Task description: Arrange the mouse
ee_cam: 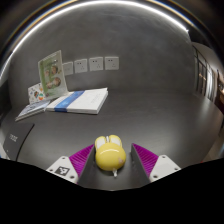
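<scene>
A yellow mouse [109, 153] with a pale front part and a short white cord end lies on the grey table [140, 110], between the fingertips of my gripper [112, 152]. The left pink pad [82, 157] is close against the mouse's side. The right pink pad [144, 156] stands a little apart from it, with a narrow gap showing. The fingers are open about the mouse, which rests on the table.
Beyond the fingers to the left lies a white and blue book [80, 100], with a dark flat item [30, 108] beside it and a green upright card [52, 74] behind. Papers [95, 64] hang on the back wall.
</scene>
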`<state>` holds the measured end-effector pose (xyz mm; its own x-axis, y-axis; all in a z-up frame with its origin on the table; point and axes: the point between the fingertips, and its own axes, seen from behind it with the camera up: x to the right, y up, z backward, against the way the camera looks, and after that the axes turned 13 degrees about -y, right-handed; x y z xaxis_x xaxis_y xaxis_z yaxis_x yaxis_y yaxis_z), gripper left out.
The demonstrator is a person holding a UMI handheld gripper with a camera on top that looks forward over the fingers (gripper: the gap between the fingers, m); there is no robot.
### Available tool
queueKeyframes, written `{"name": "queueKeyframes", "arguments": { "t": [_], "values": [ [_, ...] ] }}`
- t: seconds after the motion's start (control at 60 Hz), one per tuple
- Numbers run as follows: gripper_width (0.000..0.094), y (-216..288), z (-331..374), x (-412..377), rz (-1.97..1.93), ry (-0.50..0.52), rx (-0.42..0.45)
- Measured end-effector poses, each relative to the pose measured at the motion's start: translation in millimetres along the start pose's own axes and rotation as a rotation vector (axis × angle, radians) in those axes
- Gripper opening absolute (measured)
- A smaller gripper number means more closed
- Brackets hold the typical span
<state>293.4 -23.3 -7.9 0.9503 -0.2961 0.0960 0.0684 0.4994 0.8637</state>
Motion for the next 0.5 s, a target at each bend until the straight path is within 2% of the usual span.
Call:
{"name": "queueKeyframes", "arguments": {
  "t": [0.017,0.067,0.083,0.1,0.2,0.267,0.333,0.433,0.5],
  "values": [
    [0.0791,1,-2,0,-0.001,0.003,0.003],
    [0.0654,4,-5,3,-0.010,-0.004,0.013],
    [0.0646,5,-6,5,-0.017,-0.009,0.017],
    [0.0537,6,-6,7,-0.025,-0.020,0.022],
    [0.0474,6,-8,7,-0.044,-0.048,0.038],
    [0.0416,6,-9,10,-0.065,-0.066,0.020],
    [0.0399,9,-3,7,-0.119,-0.087,0.008],
    [0.0390,59,40,-22,-0.085,-0.120,0.128],
    [0.0389,99,81,-78,-0.081,-0.090,0.220]
  ]
}}
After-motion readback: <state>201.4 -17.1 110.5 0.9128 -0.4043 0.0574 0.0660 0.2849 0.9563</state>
